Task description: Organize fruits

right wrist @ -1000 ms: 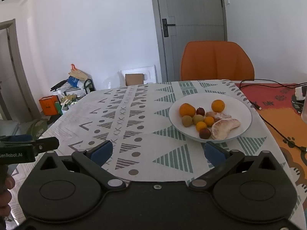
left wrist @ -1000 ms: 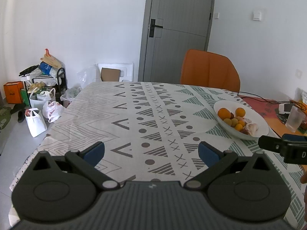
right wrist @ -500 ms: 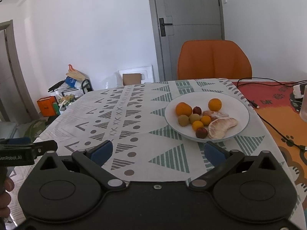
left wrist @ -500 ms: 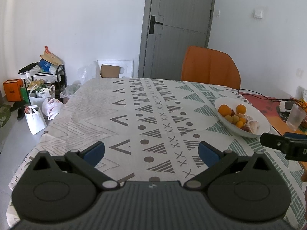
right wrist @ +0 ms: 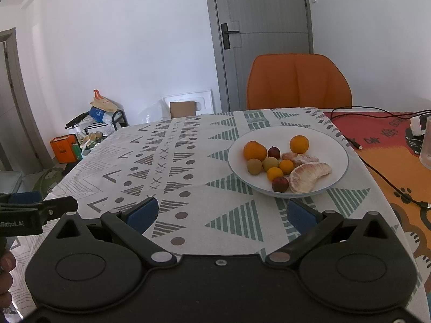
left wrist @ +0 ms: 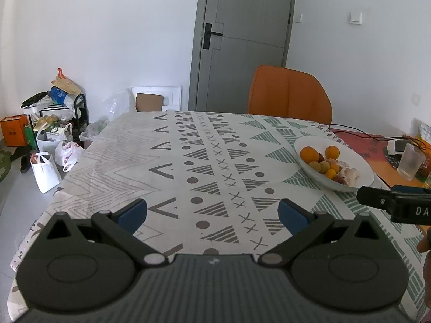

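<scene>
Both grippers hovered over the counter (left wrist: pixel 167 145) with fingers spread wide and nothing between them: the left gripper (left wrist: pixel 212 212) above bare cloth, the right gripper (right wrist: pixel 222 211) just short of the plate (right wrist: pixel 334 148). The fruits (right wrist: pixel 280 165) lay heaped on that plate, before an orange chair (right wrist: pixel 299 80).

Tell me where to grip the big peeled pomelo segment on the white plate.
Grip the peeled pomelo segment across its thick middle, from above: it lies flat and curved on the white plate, its outer right side clear, a dark red fruit touching its left end.
</scene>
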Action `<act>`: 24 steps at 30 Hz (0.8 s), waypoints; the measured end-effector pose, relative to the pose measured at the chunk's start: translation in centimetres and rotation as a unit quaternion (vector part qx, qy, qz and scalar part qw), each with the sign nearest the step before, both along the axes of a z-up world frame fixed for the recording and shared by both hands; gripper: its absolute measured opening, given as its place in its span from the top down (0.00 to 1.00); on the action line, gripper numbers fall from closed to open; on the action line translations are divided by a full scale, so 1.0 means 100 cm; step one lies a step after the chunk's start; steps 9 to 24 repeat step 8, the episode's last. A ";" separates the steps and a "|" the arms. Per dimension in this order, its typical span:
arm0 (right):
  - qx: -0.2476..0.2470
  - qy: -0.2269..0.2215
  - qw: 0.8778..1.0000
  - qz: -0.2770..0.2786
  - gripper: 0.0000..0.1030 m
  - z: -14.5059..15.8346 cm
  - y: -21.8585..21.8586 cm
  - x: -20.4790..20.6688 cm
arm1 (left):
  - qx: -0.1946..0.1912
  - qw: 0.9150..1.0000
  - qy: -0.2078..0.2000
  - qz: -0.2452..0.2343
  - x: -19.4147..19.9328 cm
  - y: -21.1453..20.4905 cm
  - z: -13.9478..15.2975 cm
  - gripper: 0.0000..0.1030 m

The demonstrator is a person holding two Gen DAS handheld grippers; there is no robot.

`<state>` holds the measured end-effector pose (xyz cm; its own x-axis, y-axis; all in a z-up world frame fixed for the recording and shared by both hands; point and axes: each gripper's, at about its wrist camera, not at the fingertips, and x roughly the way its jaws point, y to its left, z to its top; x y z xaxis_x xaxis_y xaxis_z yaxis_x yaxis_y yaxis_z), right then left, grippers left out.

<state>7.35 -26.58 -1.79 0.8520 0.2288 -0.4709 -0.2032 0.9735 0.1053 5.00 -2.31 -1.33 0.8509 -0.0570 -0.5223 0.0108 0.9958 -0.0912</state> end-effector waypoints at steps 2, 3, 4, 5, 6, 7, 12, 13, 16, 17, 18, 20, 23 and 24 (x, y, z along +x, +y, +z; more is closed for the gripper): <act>-0.001 0.001 1.000 -0.001 0.00 0.000 0.000 0.001 | 0.001 1.000 0.000 0.002 0.000 0.000 0.000 0.00; 0.000 0.001 1.000 0.000 0.00 0.000 0.000 0.001 | 0.001 1.000 -0.001 0.003 -0.001 0.000 0.000 0.00; 0.000 0.002 1.000 0.000 0.00 -0.001 -0.001 0.001 | -0.001 1.000 0.000 0.002 -0.001 0.001 0.000 0.00; -0.001 0.002 1.000 0.000 0.00 -0.001 0.000 0.001 | -0.002 1.000 0.000 0.001 -0.001 0.001 0.000 0.00; -0.002 0.002 1.000 0.000 0.00 -0.001 0.000 0.001 | -0.002 1.000 0.000 0.001 -0.001 0.002 0.000 0.00; -0.003 0.003 1.000 0.000 0.00 -0.002 0.000 0.001 | -0.002 1.000 0.000 0.002 -0.001 0.002 0.000 0.00; -0.003 0.003 1.000 -0.001 0.00 -0.003 0.000 0.002 | -0.003 1.000 0.000 0.001 0.000 0.002 -0.001 0.00; -0.003 0.003 1.000 -0.001 0.00 -0.003 0.000 0.002 | -0.003 1.000 0.000 0.001 0.000 0.002 -0.001 0.00; -0.003 0.003 1.000 -0.001 0.00 -0.003 0.000 0.002 | -0.003 1.000 0.000 0.001 0.000 0.002 -0.001 0.00; -0.003 0.003 1.000 -0.001 0.00 -0.003 0.000 0.002 | -0.003 1.000 0.000 0.001 0.000 0.002 -0.001 0.00; -0.003 0.003 1.000 -0.001 0.00 -0.003 0.000 0.002 | -0.003 1.000 0.000 0.001 0.000 0.002 -0.001 0.00; -0.003 0.003 1.000 -0.001 0.00 -0.003 0.000 0.002 | -0.003 1.000 0.000 0.001 0.000 0.002 -0.001 0.00; -0.003 0.003 1.000 -0.001 0.00 -0.003 0.000 0.002 | -0.003 1.000 0.000 0.001 0.000 0.002 -0.001 0.00; -0.003 0.003 1.000 -0.001 0.00 -0.003 0.000 0.002 | -0.003 1.000 0.000 0.001 0.000 0.002 -0.001 0.00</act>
